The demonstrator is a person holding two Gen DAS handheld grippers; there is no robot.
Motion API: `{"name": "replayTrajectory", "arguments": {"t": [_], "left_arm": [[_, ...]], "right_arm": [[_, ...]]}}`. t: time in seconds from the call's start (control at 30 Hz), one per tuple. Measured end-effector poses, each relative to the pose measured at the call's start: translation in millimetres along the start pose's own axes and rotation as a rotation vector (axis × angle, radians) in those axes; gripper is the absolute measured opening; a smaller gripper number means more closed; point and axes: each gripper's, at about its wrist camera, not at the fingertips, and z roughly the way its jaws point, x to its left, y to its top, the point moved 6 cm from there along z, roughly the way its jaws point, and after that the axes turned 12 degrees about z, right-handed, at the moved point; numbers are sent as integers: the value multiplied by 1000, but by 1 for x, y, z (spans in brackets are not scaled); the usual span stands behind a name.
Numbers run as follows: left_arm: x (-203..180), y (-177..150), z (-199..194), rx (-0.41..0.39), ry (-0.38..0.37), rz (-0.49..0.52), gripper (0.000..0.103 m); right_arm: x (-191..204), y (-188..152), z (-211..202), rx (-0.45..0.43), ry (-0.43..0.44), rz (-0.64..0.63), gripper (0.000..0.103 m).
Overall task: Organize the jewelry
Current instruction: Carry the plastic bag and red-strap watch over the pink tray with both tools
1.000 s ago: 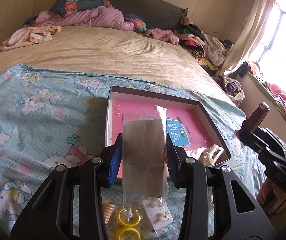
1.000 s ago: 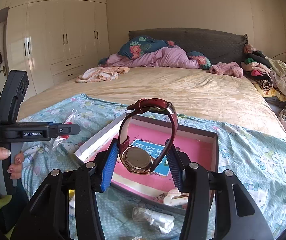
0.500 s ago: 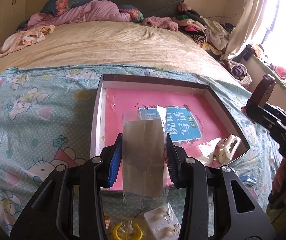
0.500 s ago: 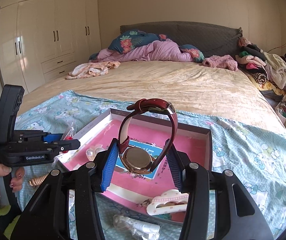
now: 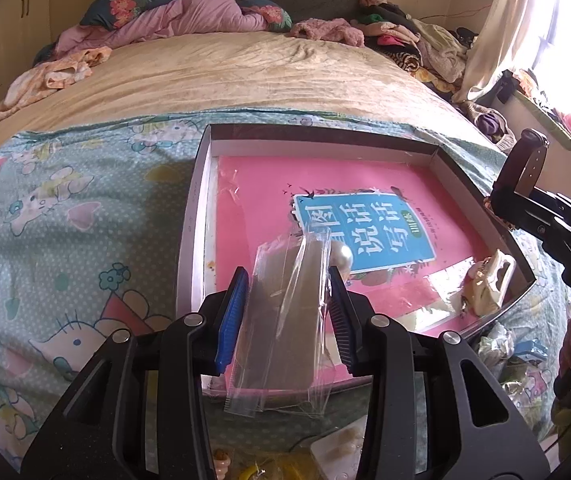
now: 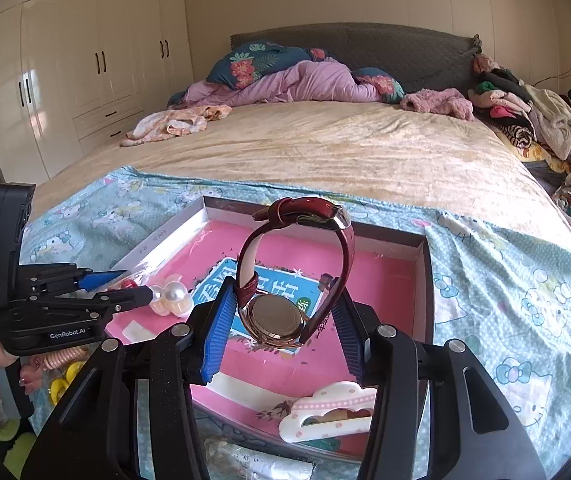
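My left gripper (image 5: 287, 310) is shut on a clear plastic packet (image 5: 285, 328) and holds it over the near left part of the shallow box (image 5: 195, 216) with a pink book (image 5: 341, 184) inside. A pearl piece (image 5: 341, 256) shows just past the packet, and in the right wrist view (image 6: 171, 294) at the left gripper's tip. My right gripper (image 6: 281, 326) is shut on a dark red strap watch (image 6: 277, 316), held upright above the box (image 6: 425, 276). The watch also shows at the right edge of the left wrist view (image 5: 525, 164).
A cloud-shaped white clip (image 6: 325, 412) lies in the box's near corner. Yellow rings (image 6: 61, 384), a coiled hair tie (image 6: 63, 358) and small packets (image 6: 253, 464) lie on the blue cartoon sheet (image 5: 65, 208) before the box. Clothes and pillows fill the far bed.
Both grippers have moved forward and lower over the box. The left packet now hangs over the box's near left part, tilted, with a pearl piece next to it. The watch stays gripped.
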Motion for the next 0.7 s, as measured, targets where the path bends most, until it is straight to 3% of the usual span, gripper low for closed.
{"name": "replayTrajectory", "arguments": {"t": [0.47,0.7], "left_arm": [[7,-4,1,-7,-11,-31,32],[10,-3,-4,-18,-18,-41,41]], "right_arm": [[-5,-22,37,117,-15,7,46],[-1,-31,51,172,-23,-1,46]]}}
